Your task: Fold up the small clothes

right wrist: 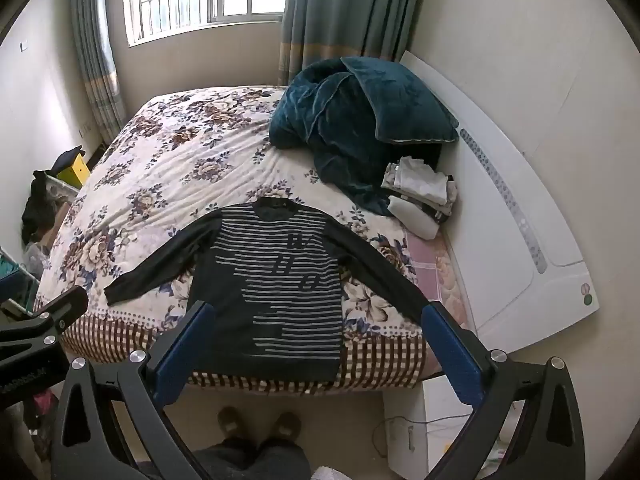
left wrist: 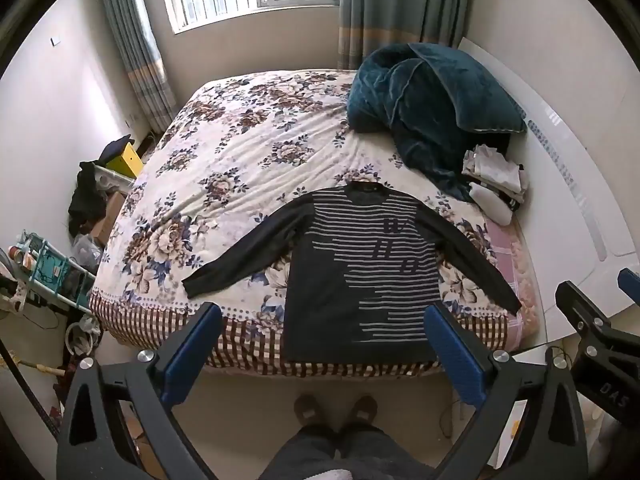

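Dark knit with pale grey stripes, the long-sleeved sweater (left wrist: 360,280) lies flat and face up at the near edge of the bed, sleeves spread, hem at the checked border. It looks soft, light and limp, likely to sag and drag on the cover; the left cuff (left wrist: 192,286), then the hem corners, seem the best holds. The left tool (left wrist: 324,336) and right tool (right wrist: 316,334) hover above it, jaws spread wide, holding nothing. The floral quilted bed cover (left wrist: 240,152) gives a soft, rumpled surface. Farther right lie a teal plush blanket (left wrist: 428,104) and a stack of folded pale clothes (left wrist: 494,176).
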Motion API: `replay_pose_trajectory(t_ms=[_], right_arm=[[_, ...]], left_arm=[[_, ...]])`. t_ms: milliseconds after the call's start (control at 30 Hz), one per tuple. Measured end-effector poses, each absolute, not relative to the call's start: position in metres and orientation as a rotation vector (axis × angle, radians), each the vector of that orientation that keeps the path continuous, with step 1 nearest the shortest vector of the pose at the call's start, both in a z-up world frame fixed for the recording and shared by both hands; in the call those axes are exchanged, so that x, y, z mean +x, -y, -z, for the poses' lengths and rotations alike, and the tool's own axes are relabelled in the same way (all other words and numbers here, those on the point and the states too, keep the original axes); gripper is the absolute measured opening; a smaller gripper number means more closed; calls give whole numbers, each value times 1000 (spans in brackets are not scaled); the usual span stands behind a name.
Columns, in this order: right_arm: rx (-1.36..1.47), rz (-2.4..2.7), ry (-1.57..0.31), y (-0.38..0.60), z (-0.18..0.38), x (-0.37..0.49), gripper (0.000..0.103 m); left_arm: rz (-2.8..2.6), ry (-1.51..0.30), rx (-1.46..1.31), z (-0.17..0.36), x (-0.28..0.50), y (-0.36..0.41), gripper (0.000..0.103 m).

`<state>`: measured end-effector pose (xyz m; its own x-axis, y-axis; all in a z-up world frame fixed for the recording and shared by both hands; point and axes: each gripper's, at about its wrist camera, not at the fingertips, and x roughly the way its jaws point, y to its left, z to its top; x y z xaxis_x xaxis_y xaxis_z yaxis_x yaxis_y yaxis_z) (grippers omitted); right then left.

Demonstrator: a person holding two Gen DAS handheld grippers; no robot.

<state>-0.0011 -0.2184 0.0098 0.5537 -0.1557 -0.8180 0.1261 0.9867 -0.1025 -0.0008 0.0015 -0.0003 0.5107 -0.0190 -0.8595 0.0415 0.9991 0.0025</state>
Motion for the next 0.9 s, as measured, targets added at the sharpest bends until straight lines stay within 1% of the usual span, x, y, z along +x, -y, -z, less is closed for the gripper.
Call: replay_pose_trajectory(t_ms=[700, 900], right_arm=[[-46, 165, -976, 213, -11, 6, 103], [-47, 164, -972, 206, -13, 11, 103]], left_arm=[[35, -1036, 22, -6, 4, -6, 103], [30, -1030, 18, -12, 22, -4, 103]])
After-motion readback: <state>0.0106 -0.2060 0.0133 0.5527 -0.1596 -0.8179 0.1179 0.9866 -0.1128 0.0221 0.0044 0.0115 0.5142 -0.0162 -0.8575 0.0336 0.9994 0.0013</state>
